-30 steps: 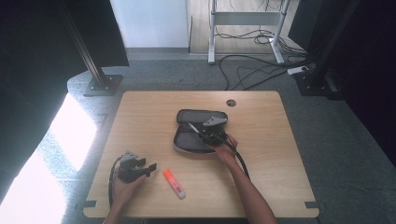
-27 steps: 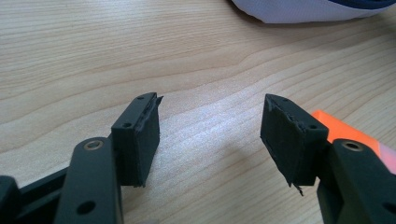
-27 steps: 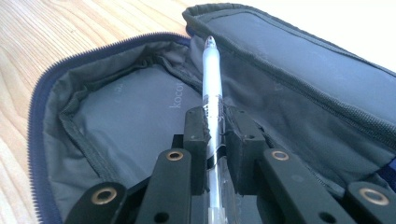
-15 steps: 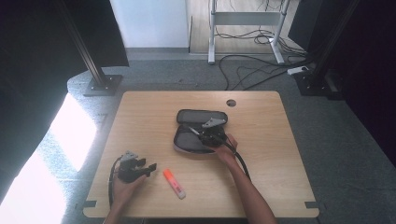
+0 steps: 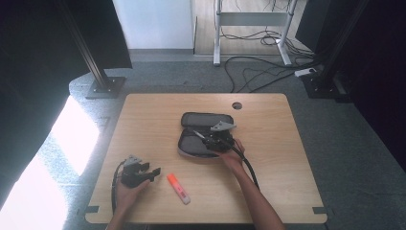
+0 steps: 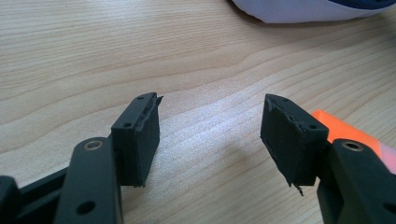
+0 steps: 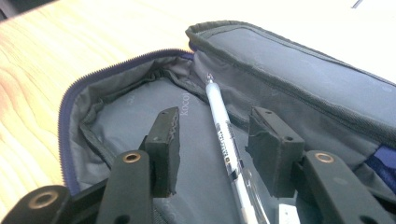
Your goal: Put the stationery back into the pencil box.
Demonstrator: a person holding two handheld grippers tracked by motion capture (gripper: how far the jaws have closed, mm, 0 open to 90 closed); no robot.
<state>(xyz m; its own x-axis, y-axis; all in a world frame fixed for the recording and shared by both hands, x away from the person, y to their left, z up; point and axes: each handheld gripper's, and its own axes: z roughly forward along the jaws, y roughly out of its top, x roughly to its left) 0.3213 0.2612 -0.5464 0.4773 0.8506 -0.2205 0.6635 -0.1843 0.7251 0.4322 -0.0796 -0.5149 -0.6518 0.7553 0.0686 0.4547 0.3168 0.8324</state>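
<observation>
Wooden table [image 5: 287, 158]: pen [image 7: 226, 140] between right claw [image 7: 217, 149] pads.

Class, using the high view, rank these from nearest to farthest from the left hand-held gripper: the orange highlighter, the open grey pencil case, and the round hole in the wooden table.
Measured from the left hand-held gripper:
1. Orange highlighter with a white end, lying just to its right on the table's near part.
2. Open grey fabric pencil case, farther back at the table's middle.
3. Round hole in the wooden table, near the far edge, right of centre.

A lab or recording room: a bare wooden table [image 5: 143, 120] stands on grey carpet [image 5: 364, 143], flanked by black stands on floor plates [image 5: 106, 86], with loose cables [image 5: 258, 72] and a metal desk frame [image 5: 251, 28] behind.
</observation>
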